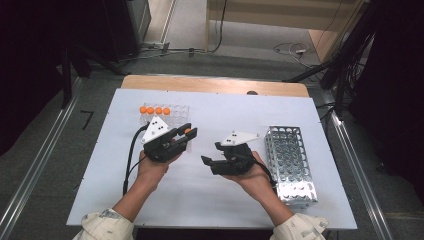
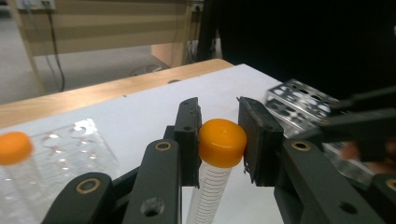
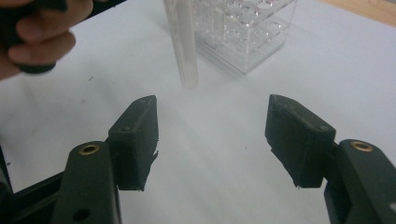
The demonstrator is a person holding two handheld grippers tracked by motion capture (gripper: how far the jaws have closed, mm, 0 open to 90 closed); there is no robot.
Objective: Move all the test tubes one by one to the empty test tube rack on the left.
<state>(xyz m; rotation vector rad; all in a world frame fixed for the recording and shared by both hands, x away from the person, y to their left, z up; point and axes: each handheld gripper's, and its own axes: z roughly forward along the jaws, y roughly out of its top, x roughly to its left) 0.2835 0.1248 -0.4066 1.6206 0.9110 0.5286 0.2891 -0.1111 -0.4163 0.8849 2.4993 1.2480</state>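
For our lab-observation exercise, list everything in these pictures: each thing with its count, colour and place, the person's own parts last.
Clear plastic tube with orange cap: one, clamped at its cap in the left tool.
Orange-capped tubes: four, back row of the clear rack.
Clear plastic tube rack: one, far left of the table.
Perforated metal rack: one, silver, right side, beside the right hand.
White table top: one, with a wooden far edge.
Left tool: black, shut on the tube.
Right tool: black, jaws open, nothing between them.
Hands: two, pale sleeves.
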